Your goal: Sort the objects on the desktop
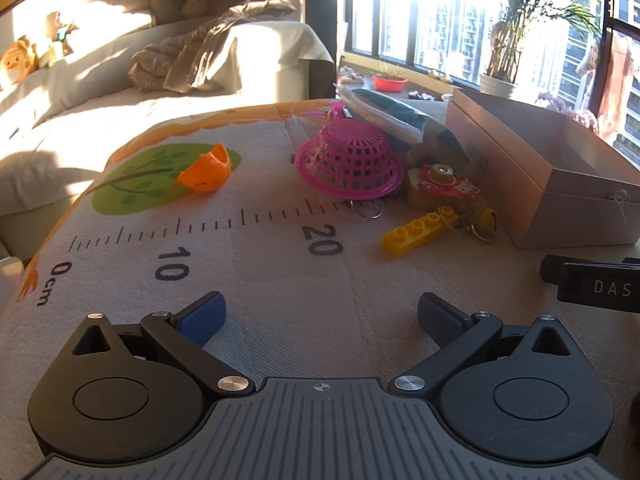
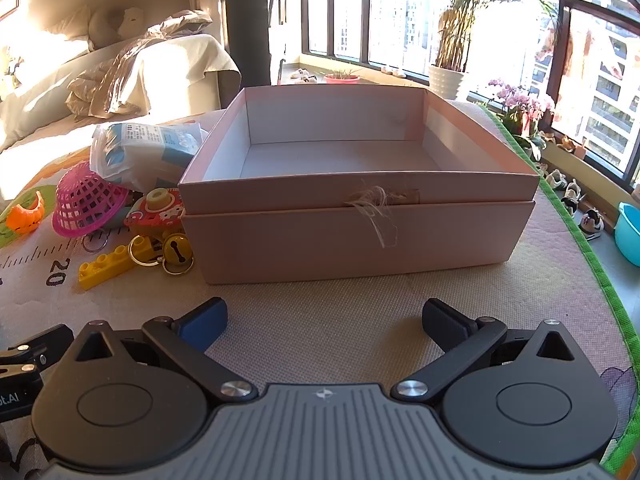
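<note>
Both grippers, left gripper (image 1: 320, 316) and right gripper (image 2: 324, 316), gape unloaded; take the yellow brick (image 1: 418, 231) near the worktop's middle lengthwise, then lift it over the pink box (image 2: 360, 236) wall.

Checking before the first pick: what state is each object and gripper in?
Left gripper: open, holds nothing.
Right gripper: open, holds nothing.
Pink box: open, empty.
Pink basket: upside down.
Yellow brick: flat on mat.
Orange fox toy: tipped over.
</note>
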The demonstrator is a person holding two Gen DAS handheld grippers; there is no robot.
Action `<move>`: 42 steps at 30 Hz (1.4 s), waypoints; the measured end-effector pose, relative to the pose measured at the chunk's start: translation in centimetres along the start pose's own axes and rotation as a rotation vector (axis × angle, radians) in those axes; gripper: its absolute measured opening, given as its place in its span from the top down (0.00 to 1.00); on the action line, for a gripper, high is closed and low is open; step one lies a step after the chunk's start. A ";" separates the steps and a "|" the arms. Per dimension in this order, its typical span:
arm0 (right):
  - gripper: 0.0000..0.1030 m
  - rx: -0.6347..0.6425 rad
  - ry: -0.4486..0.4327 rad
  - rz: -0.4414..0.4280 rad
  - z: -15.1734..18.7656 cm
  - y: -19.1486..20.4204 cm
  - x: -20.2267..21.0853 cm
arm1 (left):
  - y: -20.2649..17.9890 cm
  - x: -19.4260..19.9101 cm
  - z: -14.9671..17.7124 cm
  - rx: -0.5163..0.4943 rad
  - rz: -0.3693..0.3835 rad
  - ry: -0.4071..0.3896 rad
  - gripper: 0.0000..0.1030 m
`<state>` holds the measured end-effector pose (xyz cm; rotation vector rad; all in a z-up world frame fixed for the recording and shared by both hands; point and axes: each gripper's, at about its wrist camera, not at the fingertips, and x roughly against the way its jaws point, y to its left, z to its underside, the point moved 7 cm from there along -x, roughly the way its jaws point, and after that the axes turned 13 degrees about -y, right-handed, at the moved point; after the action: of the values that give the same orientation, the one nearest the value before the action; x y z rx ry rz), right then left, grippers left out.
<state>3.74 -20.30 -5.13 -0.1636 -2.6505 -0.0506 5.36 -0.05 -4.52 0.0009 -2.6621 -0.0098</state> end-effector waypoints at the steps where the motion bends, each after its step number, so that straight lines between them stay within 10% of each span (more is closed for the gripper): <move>1: 0.00 -0.001 -0.001 0.001 0.0 0.0 0.0 | 0.0 0.0 0.0 0.000 0.000 0.000 0.00; 42: 0.00 0.097 0.039 -0.149 1.3 -0.4 2.9 | 0.0 1.3 0.3 -0.048 0.058 0.053 0.00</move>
<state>0.52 -20.32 -4.89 0.0661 -2.6155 0.0264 4.09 -0.03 -4.21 -0.0903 -2.6075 -0.0545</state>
